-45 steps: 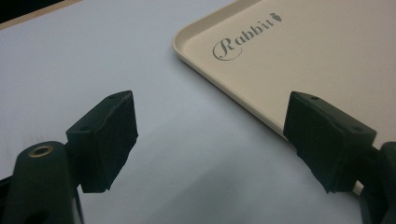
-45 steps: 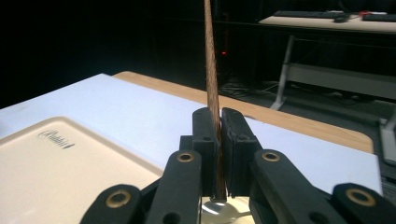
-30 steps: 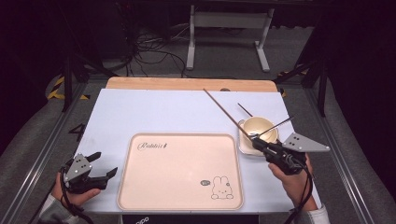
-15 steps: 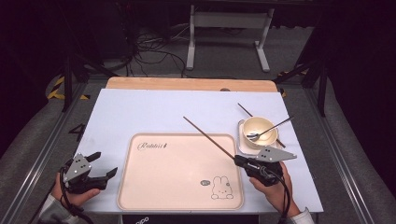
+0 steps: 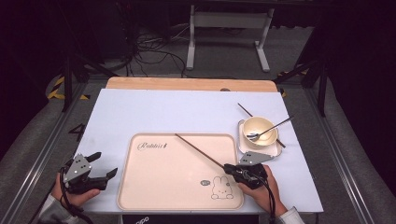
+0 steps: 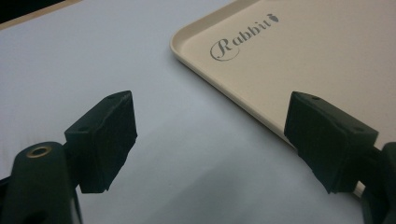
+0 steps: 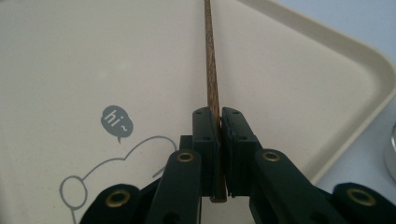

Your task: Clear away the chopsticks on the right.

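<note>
My right gripper (image 5: 229,168) (image 7: 218,122) is shut on a brown wooden chopstick (image 5: 198,150) (image 7: 209,56) and holds it low over the beige rabbit tray (image 5: 140,191) (image 7: 299,79). The stick points up and left across the tray. A second chopstick (image 5: 244,110) lies on the white mat behind a cream bowl (image 5: 259,127) with a metal spoon (image 5: 273,127) in it. At the mat's front left corner my left gripper (image 5: 103,165) (image 6: 210,135) rests, open, nothing between its jaws, just beside the tray's left rim (image 6: 219,88).
The bowl stands on a small white square dish (image 5: 275,150) right of the tray. A white mat (image 5: 163,109) covers the table, with a wooden strip (image 5: 187,84) along its far edge. Metal rails run down both sides.
My right gripper has come down and to the left from beside the bowl to the tray's front right part, carrying the chopstick. The left gripper has stayed put.
</note>
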`<state>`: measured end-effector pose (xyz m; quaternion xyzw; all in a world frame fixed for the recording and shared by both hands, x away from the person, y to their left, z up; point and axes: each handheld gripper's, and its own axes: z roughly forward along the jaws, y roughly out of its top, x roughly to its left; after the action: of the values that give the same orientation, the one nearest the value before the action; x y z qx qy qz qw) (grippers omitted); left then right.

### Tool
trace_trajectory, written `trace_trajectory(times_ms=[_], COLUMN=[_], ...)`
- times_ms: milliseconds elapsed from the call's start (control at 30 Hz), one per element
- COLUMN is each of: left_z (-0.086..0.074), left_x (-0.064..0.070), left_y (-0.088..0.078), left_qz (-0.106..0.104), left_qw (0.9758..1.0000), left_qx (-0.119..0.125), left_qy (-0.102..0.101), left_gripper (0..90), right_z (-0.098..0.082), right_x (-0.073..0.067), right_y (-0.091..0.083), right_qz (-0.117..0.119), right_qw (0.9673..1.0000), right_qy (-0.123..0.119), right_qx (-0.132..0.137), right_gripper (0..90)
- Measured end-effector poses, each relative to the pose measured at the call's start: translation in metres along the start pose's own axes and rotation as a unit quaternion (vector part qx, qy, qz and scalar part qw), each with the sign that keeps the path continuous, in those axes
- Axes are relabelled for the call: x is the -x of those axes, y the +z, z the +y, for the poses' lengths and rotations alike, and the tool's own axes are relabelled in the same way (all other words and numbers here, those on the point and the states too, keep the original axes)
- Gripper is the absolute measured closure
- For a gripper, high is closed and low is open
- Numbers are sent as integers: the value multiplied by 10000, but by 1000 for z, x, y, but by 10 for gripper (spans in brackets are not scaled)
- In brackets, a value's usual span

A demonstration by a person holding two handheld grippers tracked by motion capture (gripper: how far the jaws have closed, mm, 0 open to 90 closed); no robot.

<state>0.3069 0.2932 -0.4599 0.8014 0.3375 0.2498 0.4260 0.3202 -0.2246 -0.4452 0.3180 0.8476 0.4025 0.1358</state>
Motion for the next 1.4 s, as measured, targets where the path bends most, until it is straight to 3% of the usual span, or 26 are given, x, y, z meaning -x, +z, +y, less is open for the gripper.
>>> trace_trajectory(times_ms=[400,733,1067,1400], left_z=[0,0,0,0], left_x=[0,0,0,0], left_y=[0,-1,-1,0], left_qz=[2,18,17,-6], left_qw=[10000,10000,10000,10000], left_qx=[5,22,18,-11], left_qy=[13,-12,-11,-3], left_gripper=[177,172,172,171], right_z=[-4,-3,5,14], right_x=[2,2,2,7], right_y=[5,1,-23,-54], right_qz=[69,53,-121,-421], right_qw=[9996,9996,9994,9960], right_qy=[-23,-46,-253,-391], right_qx=[-288,-256,180,678], right_gripper=[845,789,781,766])
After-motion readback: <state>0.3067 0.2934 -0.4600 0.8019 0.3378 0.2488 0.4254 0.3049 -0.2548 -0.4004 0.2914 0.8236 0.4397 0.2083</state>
